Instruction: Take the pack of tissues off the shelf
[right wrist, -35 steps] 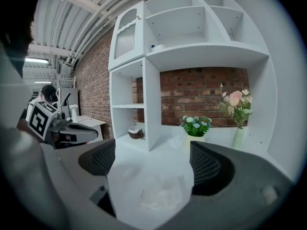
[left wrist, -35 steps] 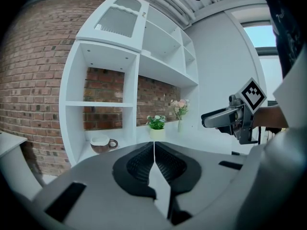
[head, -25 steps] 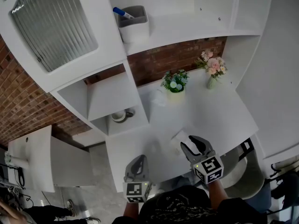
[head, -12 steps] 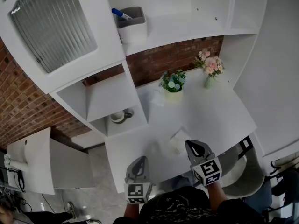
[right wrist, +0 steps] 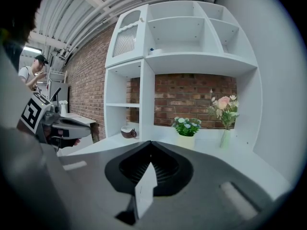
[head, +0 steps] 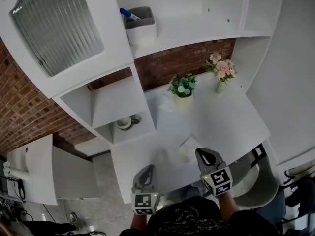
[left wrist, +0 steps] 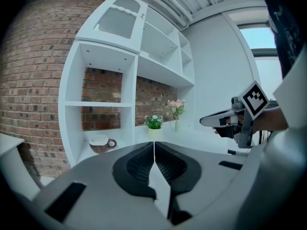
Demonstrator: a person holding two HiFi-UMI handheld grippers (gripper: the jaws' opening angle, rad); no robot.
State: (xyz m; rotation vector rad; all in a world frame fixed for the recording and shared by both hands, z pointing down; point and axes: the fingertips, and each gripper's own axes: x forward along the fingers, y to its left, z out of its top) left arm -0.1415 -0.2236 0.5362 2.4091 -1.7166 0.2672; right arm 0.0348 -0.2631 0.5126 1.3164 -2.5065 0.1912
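- Tissue pack [head: 186, 148]: white, flat on desk [head: 231, 122], nr front edge, just beside R gripper [head: 201, 153] tip.
- R gripper: fingers [right wrist: 136, 164] closed, nothing btwn.
- L gripper [head: 147, 167]: fingers closed, empty, over desk front edge.
- Cup [head: 126, 122]: low cubby [head: 147, 124], L of desk.
- Plant pot [head: 183, 89], vase [head: 222, 75] w/ pink flowers: back of desk.

I can read no words, numbers or brand names anywhere from here. The only printed signs are black-and-white square code patterns. One is on the marker cube of my left tool [head: 147, 168] and one on that of my right tool [head: 202, 153]. Neither has letters or digits. The blue-capped pen [head: 130, 14] stands in the grey plastic cup [head: 142, 27] on the white shelf [head: 197, 31], and it is too small for me to make out any print.
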